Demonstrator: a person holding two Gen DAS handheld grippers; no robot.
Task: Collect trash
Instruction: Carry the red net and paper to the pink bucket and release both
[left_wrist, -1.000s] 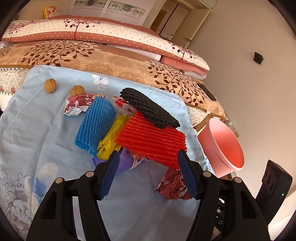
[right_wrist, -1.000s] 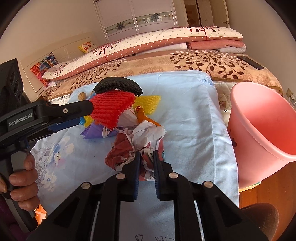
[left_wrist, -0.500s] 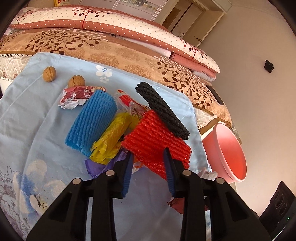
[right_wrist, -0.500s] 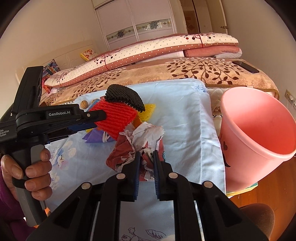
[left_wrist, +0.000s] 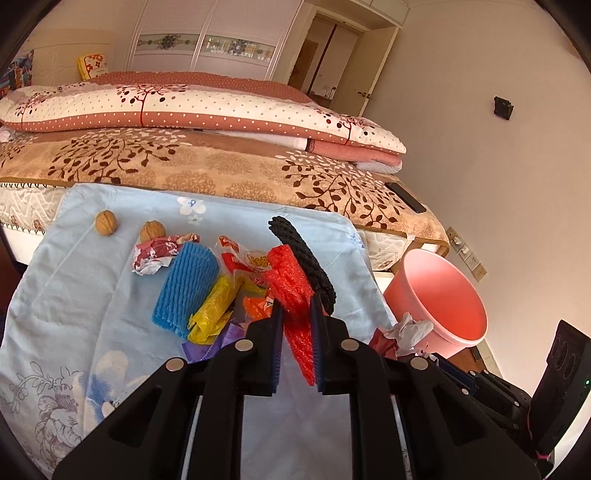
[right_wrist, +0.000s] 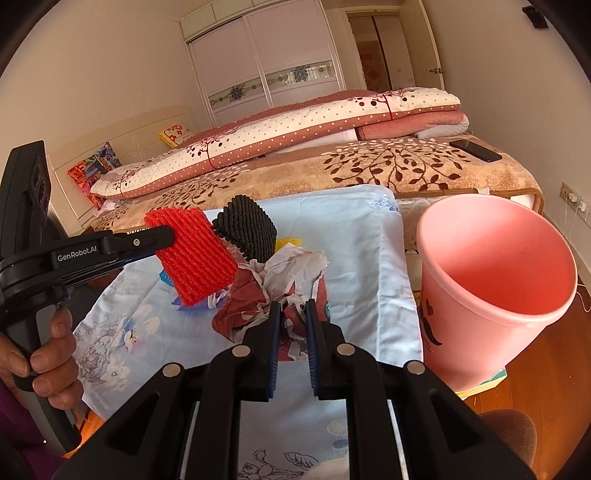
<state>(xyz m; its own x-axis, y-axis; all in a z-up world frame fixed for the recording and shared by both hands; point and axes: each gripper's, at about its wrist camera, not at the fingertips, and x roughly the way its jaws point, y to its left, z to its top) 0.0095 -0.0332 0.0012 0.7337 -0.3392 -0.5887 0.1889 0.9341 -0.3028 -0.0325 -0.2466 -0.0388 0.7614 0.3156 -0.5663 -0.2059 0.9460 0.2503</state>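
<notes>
Both tongs carry trash: the left gripper (left_wrist: 296, 334) is closing its jaws on the red ribbed foam net sleeve (right_wrist: 192, 258), pads pressing it and lifting it clear of the pale blue floral cloth (left_wrist: 74, 295), while the right gripper (right_wrist: 291, 332) is clamped narrow on the crumpled red-and-white paper wrapper (right_wrist: 273, 291). Just beyond, the black foam net sleeve (right_wrist: 247, 229) touches the red one and seems to ride up with it. Farther back on the cloth lie a blue foam net sleeve (left_wrist: 184, 288), a yellow plastic bag (left_wrist: 214, 310), snack wrappers and two walnuts (left_wrist: 106, 222). The pink plastic bin (right_wrist: 498, 280) stands beside the cloth's right edge. The black sleeve could drop short of the bin, since nothing grips it, and the soft foam may slip from the pads. Whether the black sleeve is snagged or merely leaning is hard to tell; the bin's bottom is hidden.
</notes>
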